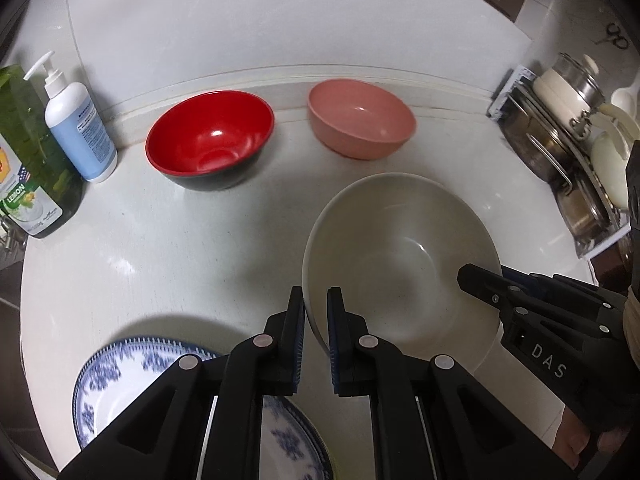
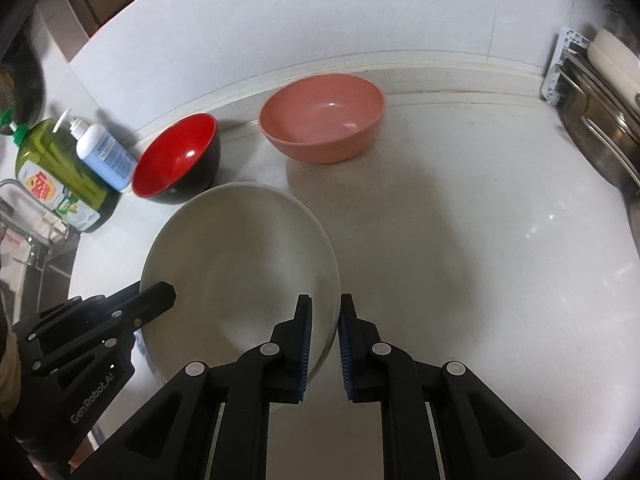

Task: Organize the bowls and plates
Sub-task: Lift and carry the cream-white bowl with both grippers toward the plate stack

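You have both grippers clamped on the same large white bowl [image 1: 400, 256]. Your left gripper [image 1: 316, 316] pinches the bowl's left rim, one blue-padded finger inside the wall and one outside. Your right gripper [image 2: 324, 324] pinches the opposite rim the same way, with the wall running up between its pads. In the left wrist view the right gripper reaches in over the bowl's right rim; in the right wrist view the left gripper comes in at the bowl's left rim. Whether the bowl's base touches the tabletop [image 2: 480, 240] cannot be told from either view.

Toward the back edge of the tabletop, a red bowl with a black outside [image 1: 210, 140] stands upright, and a pink bowl [image 1: 362, 118] stands to its right, apart from it and close to the raised ledge along the wall. Both are empty.

Near the front edge, on the left, a blue-and-white patterned plate [image 1: 116, 376] lies flat, partly hidden under your left gripper.

At the back left corner stand a white pump bottle with a blue label [image 1: 78, 128] and a green lemon dish-soap bottle [image 1: 28, 152], side by side. Along the right edge, steel pots and lids [image 1: 560, 152] sit in a rack.
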